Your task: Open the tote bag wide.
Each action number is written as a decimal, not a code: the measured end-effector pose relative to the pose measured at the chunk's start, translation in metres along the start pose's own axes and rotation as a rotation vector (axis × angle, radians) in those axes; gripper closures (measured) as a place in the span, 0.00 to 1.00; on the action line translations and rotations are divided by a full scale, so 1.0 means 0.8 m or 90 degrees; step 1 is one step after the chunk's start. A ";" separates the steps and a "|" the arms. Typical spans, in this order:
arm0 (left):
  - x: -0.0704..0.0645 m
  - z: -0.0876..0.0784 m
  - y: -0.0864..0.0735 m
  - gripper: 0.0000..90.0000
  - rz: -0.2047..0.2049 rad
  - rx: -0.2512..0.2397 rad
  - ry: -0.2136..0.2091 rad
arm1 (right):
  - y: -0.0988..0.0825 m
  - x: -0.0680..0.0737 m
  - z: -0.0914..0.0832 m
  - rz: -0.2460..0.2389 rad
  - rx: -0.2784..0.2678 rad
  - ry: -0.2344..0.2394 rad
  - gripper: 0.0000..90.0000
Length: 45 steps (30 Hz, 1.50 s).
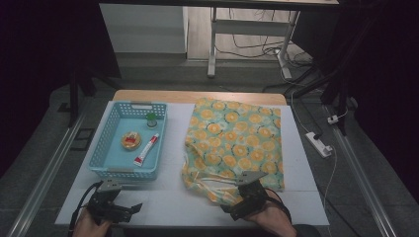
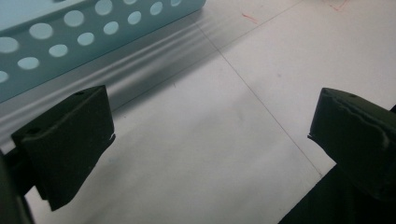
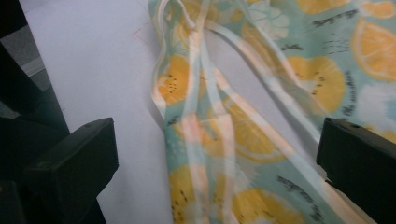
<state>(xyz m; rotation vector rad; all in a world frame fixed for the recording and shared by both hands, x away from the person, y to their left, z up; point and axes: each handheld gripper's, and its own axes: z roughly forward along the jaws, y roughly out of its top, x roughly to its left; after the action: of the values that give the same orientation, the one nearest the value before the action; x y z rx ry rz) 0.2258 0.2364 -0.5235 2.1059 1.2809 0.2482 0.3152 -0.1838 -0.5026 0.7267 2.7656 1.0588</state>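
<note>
From high up, the fruit-print bag [image 1: 234,143] lies in the middle right, with the right gripper [image 1: 236,210] at its bottom edge and the left gripper [image 1: 129,209] at the lower left below the blue basket [image 1: 109,131]. The left gripper view shows jaws wide apart over the white table [image 2: 210,140]. The right gripper view shows jaws wide apart around the bag's strings [image 3: 210,93].

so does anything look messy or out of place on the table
Only the fruit-print bag: its near end is bunched and crumpled, straps tangled on the table in front of the open right gripper. The basket sits square.
</note>
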 end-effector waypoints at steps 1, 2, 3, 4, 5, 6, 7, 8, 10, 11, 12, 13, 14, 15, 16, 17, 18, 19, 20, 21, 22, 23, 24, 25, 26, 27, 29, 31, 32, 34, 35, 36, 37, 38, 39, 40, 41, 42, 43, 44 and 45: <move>0.000 0.000 0.000 0.00 -0.001 0.000 0.000 | 0.000 0.001 0.002 -0.001 0.003 0.002 0.02; 0.000 0.000 0.000 0.00 -0.001 0.000 0.000 | 0.000 0.001 0.004 -0.005 0.008 0.005 0.04; 0.000 0.000 0.000 0.00 -0.001 0.000 0.000 | 0.000 0.001 0.006 -0.008 0.013 0.008 0.07; 0.000 0.000 0.000 0.00 -0.001 0.001 0.000 | 0.000 0.001 0.008 -0.012 0.017 0.011 0.10; 0.000 0.000 0.000 0.00 -0.001 0.001 0.000 | 0.000 0.001 0.008 -0.012 0.017 0.011 0.10; 0.000 0.000 0.000 0.00 -0.001 0.001 0.000 | 0.000 0.001 0.009 -0.014 0.021 0.017 0.14; 0.000 0.001 0.000 0.00 -0.001 0.001 0.000 | 0.000 0.000 0.010 -0.018 0.024 0.025 0.22; 0.000 0.001 0.000 0.00 -0.001 0.002 0.000 | 0.000 0.000 0.010 -0.018 0.024 0.025 0.22; 0.000 0.001 0.000 0.00 -0.001 0.002 0.001 | 0.001 0.000 0.009 -0.032 0.028 0.036 0.36; 0.000 0.001 0.000 0.00 0.000 0.003 0.001 | 0.001 0.000 0.009 -0.032 0.028 0.036 0.36; 0.000 0.001 0.000 0.00 0.000 0.003 0.001 | 0.002 0.000 0.008 -0.035 0.028 0.036 0.41; 0.000 0.001 0.000 0.00 0.001 0.003 0.002 | 0.002 -0.001 0.007 -0.038 0.032 0.040 0.52; 0.000 0.001 0.001 0.00 0.001 0.004 0.002 | 0.002 -0.001 0.007 -0.038 0.032 0.040 0.52; 0.000 0.001 0.001 0.00 0.000 0.004 0.003 | 0.002 -0.002 0.006 -0.039 0.039 0.043 0.62; 0.000 0.001 0.001 0.00 0.000 0.004 0.003 | 0.002 -0.003 0.006 -0.042 0.044 0.043 0.68; 0.000 0.001 0.001 0.00 0.000 0.004 0.002 | 0.002 -0.003 0.006 -0.042 0.044 0.043 0.68; 0.000 0.001 0.001 0.01 0.001 0.005 0.002 | 0.002 -0.003 0.006 -0.044 0.045 0.045 0.73; 0.000 0.001 0.001 0.01 0.001 0.005 0.002 | 0.002 -0.004 0.005 -0.043 0.045 0.048 0.79; 0.000 0.002 0.001 0.01 0.002 0.006 0.002 | 0.003 -0.004 0.004 -0.045 0.045 0.051 0.84; 0.000 0.002 0.001 0.01 0.003 0.006 0.002 | 0.004 -0.004 0.002 -0.047 0.044 0.050 0.91; 0.000 0.002 0.001 0.01 0.002 0.007 0.001 | 0.004 -0.004 0.002 -0.047 0.044 0.050 0.91; 0.000 0.002 0.001 0.01 0.002 0.007 0.001 | 0.005 -0.005 0.001 -0.047 0.040 0.052 0.93; 0.000 0.002 0.001 0.01 0.002 0.007 0.001 | 0.005 -0.005 -0.001 -0.045 0.035 0.054 0.95; 0.000 0.002 0.001 0.01 0.003 0.007 0.001 | 0.006 -0.006 -0.003 -0.043 0.033 0.057 0.96; 0.000 0.002 0.001 0.01 0.003 0.007 0.000 | 0.007 -0.006 -0.004 -0.042 0.032 0.058 0.96; 0.000 0.002 0.001 0.01 0.004 0.007 0.000 | 0.009 -0.008 -0.005 -0.041 0.033 0.060 0.96; 0.000 0.002 0.001 0.01 0.004 0.007 -0.001 | 0.010 -0.010 -0.006 -0.038 0.034 0.058 0.96; 0.000 0.002 0.001 0.01 0.005 0.007 -0.002 | 0.014 -0.016 -0.011 -0.030 0.023 0.054 0.97; 0.000 0.002 0.002 0.01 0.005 0.007 -0.002 | 0.014 -0.016 -0.011 -0.030 0.023 0.054 0.97; 0.000 0.002 0.002 0.01 0.004 0.008 -0.002 | 0.018 -0.021 -0.017 -0.025 0.009 0.051 0.97; 0.000 0.002 0.002 0.01 0.004 0.007 -0.003 | 0.020 -0.024 -0.019 -0.021 0.004 0.050 0.97; 0.000 0.002 0.002 0.01 0.004 0.007 -0.003 | 0.022 -0.026 -0.021 -0.020 0.000 0.050 0.97; 0.000 0.002 0.002 0.01 0.005 0.007 -0.003 | 0.024 -0.029 -0.022 -0.017 -0.002 0.053 0.97; 0.000 0.002 0.002 0.01 0.005 0.008 -0.003 | 0.028 -0.034 -0.024 -0.017 -0.004 0.054 0.97; 0.000 0.003 0.003 0.01 0.006 0.008 -0.004 | 0.028 -0.034 -0.024 -0.017 -0.004 0.054 0.97; 0.000 0.003 0.003 0.01 0.007 0.009 -0.004 | 0.030 -0.037 -0.024 -0.018 -0.005 0.053 0.97; 0.000 0.003 0.003 0.01 0.007 0.009 -0.004 | 0.032 -0.039 -0.024 -0.017 -0.005 0.054 0.97; 0.000 0.003 0.003 0.01 0.007 0.009 -0.005 | 0.036 -0.045 -0.025 -0.013 -0.005 0.057 0.97; 0.000 0.003 0.003 0.02 0.007 0.009 -0.005 | 0.038 -0.048 -0.025 -0.012 -0.009 0.055 0.97; 0.000 0.003 0.003 0.02 0.007 0.009 -0.005 | 0.038 -0.048 -0.025 -0.012 -0.009 0.055 0.97; 0.000 0.003 0.003 0.02 0.007 0.009 -0.006 | 0.040 -0.051 -0.026 -0.012 -0.009 0.052 0.97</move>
<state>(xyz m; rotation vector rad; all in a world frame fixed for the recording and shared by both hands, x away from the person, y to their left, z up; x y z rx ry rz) 0.2290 0.2347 -0.5241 2.1236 1.2703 0.2345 0.3588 -0.1946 -0.4695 0.6697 2.8235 1.1278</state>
